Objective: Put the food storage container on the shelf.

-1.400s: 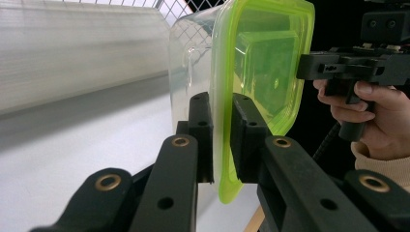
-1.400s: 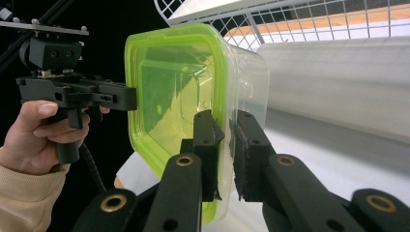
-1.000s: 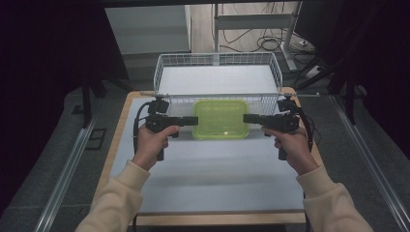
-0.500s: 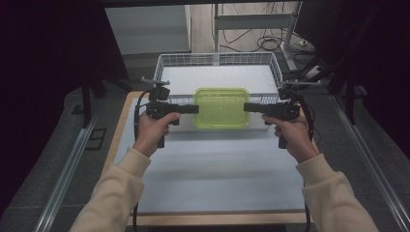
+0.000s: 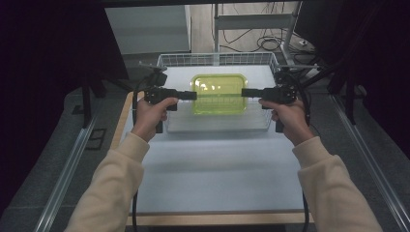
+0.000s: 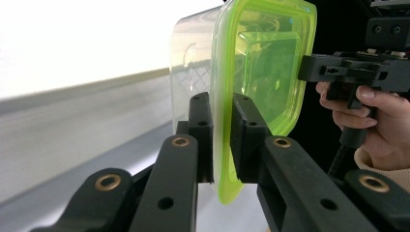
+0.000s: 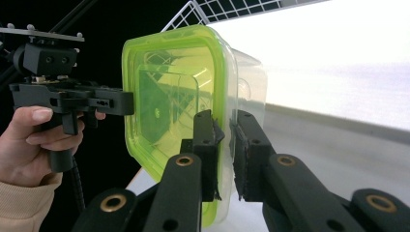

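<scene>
Two grippers: you pinch one container between them.
Container: clear tub with green lid, held level above the wire basket.
Left gripper: jaws clamped on its left rim.
Right gripper: jaws clamped on its right rim.

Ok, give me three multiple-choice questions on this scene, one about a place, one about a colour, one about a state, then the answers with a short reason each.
1. Where is the lidded container?
A. over the wire basket
B. on the floor
C. at the table's near edge

2. What colour is its lid?
A. red
B. lime green
C. black

3. How do the left gripper and right gripper stand?
A. both open, apart from it
B. one clamped
C. both clamped on its rim

Answers: 1 A, the high view shows it above the basket. 2 B, translucent green. 3 C, each gripper view shows pads pinching the rim.
</scene>
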